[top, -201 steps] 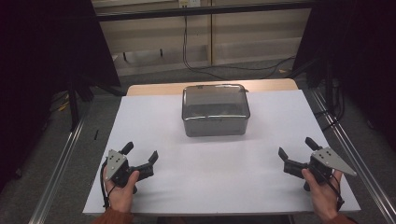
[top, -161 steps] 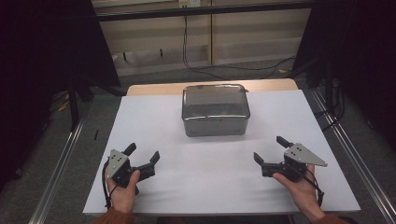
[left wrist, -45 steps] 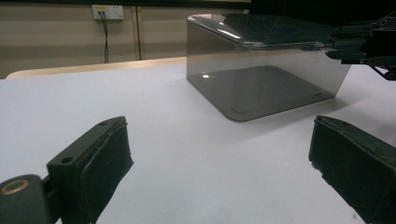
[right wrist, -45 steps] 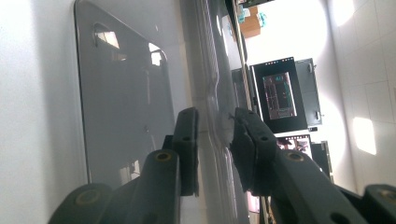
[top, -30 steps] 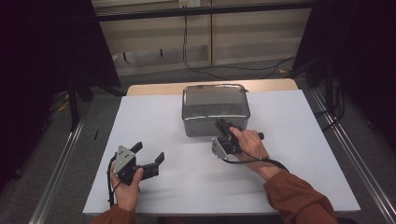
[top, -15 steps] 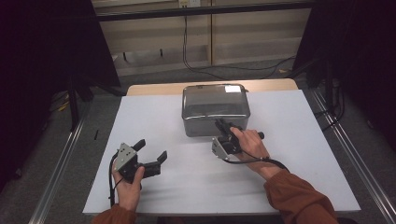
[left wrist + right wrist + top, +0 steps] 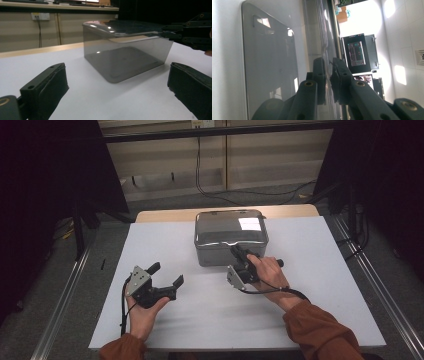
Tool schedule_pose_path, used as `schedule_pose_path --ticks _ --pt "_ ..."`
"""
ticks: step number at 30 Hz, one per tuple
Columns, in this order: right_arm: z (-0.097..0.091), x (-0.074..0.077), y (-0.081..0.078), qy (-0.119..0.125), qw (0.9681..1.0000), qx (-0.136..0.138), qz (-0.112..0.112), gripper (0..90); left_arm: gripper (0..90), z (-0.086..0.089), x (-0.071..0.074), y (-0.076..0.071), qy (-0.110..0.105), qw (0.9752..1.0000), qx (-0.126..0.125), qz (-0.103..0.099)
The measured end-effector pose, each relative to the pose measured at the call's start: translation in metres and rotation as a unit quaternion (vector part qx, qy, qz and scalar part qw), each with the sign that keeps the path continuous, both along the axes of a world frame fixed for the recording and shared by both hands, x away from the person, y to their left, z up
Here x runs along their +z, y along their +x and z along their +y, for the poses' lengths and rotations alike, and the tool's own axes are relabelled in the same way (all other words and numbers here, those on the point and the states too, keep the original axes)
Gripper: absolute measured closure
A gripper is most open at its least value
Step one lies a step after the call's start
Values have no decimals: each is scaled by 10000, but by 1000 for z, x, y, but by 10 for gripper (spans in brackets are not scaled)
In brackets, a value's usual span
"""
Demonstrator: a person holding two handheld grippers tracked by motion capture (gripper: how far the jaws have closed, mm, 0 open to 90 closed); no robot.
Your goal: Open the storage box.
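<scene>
A grey metal box (image 7: pixel 231 238) with a shiny lid (image 7: pixel 230 225) stands at the middle back of the white table (image 7: pixel 325 285). My right gripper (image 7: pixel 239 254) is rolled on its side at the box's front face, its jaws shut on the lid's near rim (image 7: pixel 327 50). In the right gripper view the two pads (image 7: pixel 319 72) pinch that thin edge. My left gripper (image 7: pixel 167 274) rests open on the table to the front left, apart from the box and pointing at it. In the left gripper view the box (image 7: pixel 125 57) fills the gap between its jaws, with the right gripper (image 7: pixel 185 30) on the rim.
Behind the table run a wooden strip (image 7: pixel 165 215) and a low wall with hanging cables (image 7: pixel 200 170). Metal rails (image 7: pixel 65 300) line both sides of the table. Bare white table lies in front of and beside the box.
Since the earliest frames my right hand has come from the table's right side to the box front and shut on the lid rim. Over the last second the left gripper has crept slightly forward.
</scene>
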State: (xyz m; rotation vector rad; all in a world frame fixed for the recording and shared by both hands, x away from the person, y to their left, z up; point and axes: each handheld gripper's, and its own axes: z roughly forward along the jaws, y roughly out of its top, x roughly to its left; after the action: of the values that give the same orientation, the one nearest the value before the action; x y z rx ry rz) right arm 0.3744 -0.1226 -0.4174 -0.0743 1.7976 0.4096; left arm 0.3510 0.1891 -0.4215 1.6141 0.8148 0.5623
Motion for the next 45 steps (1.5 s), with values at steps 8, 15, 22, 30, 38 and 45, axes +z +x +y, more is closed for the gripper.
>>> schedule_pose_path --ticks 8,15,22,30,38,45 --pt "-1 2 0 40 10000 8 26 816 27 -9 3 11 184 9998 -33 -70" --pt "-1 4 1 82 10000 -3 -8 816 26 -18 8 20 400 9989 -132 -228" --pt "-1 9 1 131 9999 9 -72 818 27 -26 6 29 419 9987 -173 -221" --pt "-1 14 2 189 9998 -3 -102 818 36 -31 8 42 390 9989 -76 -247" --pt "-1 16 2 237 9995 -2 -197 822 54 -44 16 61 302 9989 -115 -329" --pt "2 20 3 161 9996 -13 -225 824 55 -54 15 75 497 9981 -208 -304"
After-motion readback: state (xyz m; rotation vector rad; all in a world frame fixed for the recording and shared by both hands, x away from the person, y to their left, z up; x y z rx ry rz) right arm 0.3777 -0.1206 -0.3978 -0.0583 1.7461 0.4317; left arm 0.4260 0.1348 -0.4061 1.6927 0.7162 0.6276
